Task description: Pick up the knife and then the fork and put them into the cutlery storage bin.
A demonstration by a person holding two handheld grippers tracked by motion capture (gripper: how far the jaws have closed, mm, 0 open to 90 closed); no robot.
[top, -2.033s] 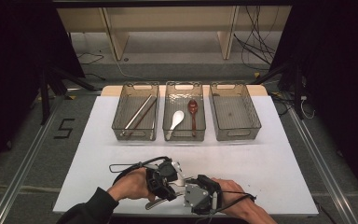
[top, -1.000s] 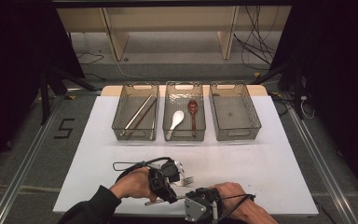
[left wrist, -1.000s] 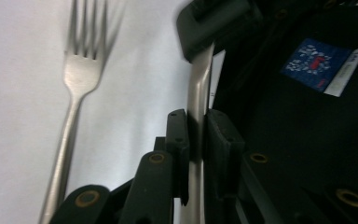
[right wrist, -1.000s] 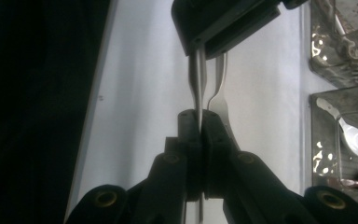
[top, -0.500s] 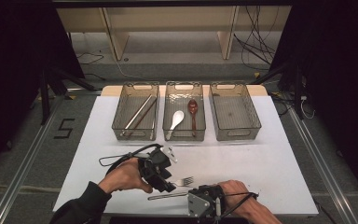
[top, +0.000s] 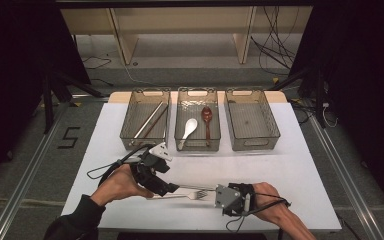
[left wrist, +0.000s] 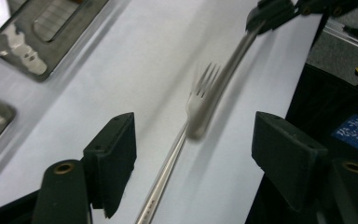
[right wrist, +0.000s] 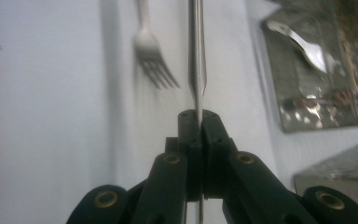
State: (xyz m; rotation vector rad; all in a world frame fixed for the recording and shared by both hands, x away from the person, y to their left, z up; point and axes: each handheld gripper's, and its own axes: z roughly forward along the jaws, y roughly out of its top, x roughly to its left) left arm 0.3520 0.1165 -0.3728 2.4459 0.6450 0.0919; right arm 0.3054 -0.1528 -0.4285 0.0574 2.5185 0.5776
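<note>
- Silver metal fork (top: 196, 194) is lying flat on the white table top (top: 280, 170) near the front edge. Its long axis is running left to right, with the tines pointing toward the right gripper (top: 214, 191).
- Left gripper (top: 172, 189) is hovering over the fork handle. Its jaws have just been opening and are now standing wide, with the handle (left wrist: 168, 172) lying between them on the table, clear of both pads.
- Right gripper is clamping fully closed on a second slim silver utensil (right wrist: 196, 56) (type not readable, seen edge-on). That shaft is running just beside the fork and roughly parallel to it.
- Both forearms are entering low and the grippers are pointing at each other.
- Empty clear plastic bin (top: 252, 142) is standing at the far right, so the right hand is probably the better placed for delivery.
</note>
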